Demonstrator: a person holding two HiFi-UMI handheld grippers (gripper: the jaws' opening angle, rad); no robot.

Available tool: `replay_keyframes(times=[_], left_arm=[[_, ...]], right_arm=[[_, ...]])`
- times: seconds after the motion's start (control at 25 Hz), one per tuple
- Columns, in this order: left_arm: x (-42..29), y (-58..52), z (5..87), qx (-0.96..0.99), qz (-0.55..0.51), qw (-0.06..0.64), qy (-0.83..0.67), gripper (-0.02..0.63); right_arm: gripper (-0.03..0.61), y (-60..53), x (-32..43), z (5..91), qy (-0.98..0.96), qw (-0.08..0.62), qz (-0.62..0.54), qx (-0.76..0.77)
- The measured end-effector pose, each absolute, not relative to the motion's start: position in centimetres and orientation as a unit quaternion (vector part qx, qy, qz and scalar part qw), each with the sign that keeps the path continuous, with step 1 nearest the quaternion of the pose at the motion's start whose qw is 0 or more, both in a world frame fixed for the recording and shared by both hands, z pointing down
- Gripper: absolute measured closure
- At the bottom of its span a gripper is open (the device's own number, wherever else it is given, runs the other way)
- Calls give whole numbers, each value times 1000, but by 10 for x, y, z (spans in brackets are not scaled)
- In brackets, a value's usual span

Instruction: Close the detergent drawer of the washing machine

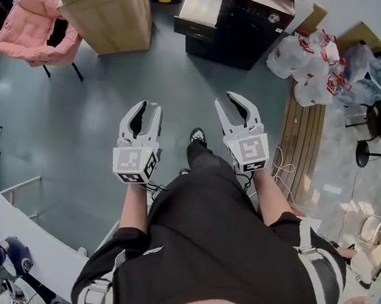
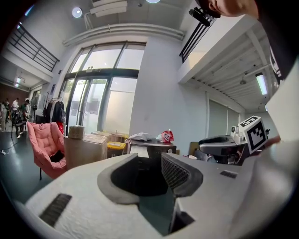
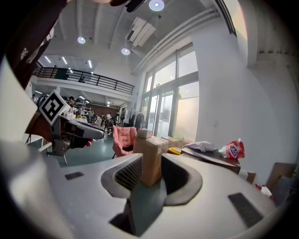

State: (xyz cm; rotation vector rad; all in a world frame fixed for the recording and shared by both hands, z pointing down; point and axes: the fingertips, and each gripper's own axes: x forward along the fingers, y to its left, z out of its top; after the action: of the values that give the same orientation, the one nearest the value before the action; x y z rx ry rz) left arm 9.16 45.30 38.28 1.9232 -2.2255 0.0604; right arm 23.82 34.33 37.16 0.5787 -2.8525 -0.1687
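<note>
The dark washing machine (image 1: 244, 24) stands on the floor far ahead, with a pale panel (image 1: 200, 8) at its left front; I cannot tell how far the drawer sticks out. Both grippers hover side by side over the grey floor, well short of it. The left gripper (image 1: 145, 108) is open with nothing between its jaws, and so is the right gripper (image 1: 236, 105). In the left gripper view the left gripper (image 2: 149, 163) points toward the machine (image 2: 152, 147), which carries a cloth and a red bag. The right gripper (image 3: 152, 172) frames a cardboard box (image 3: 152, 156); the machine (image 3: 219, 161) lies to its right.
A large cardboard box (image 1: 108, 7) stands left of the machine and a pink chair (image 1: 34, 25) further left. White plastic bags (image 1: 311, 66) and a wooden slatted board (image 1: 305, 141) lie at the right. A white table edge (image 1: 29, 231) is at lower left.
</note>
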Motion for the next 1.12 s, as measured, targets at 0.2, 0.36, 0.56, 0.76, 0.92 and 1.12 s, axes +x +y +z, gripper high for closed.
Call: replay_keyframes(times=[0.2, 0.36, 0.56, 0.76, 0.92, 1.12], left_arm=[[57, 410, 386, 645, 31, 103, -756, 459], [37, 369, 388, 649, 40, 109, -752, 459], [23, 324, 401, 651, 59, 128, -746, 437], [7, 294, 412, 645, 76, 141, -747, 433], [-7, 274, 421, 644, 85, 153, -745, 425], [-42, 243, 432, 650, 92, 164, -737, 425]], right_arm=[[443, 297, 212, 374, -972, 114, -53, 197], [443, 258, 195, 375, -972, 121, -48, 194], [443, 214, 184, 388, -972, 136, -34, 189], [443, 178, 179, 400, -971, 141, -17, 192], [438, 156, 167, 412, -969, 152, -7, 193], [436, 134, 141, 432, -966, 165, 19, 199]])
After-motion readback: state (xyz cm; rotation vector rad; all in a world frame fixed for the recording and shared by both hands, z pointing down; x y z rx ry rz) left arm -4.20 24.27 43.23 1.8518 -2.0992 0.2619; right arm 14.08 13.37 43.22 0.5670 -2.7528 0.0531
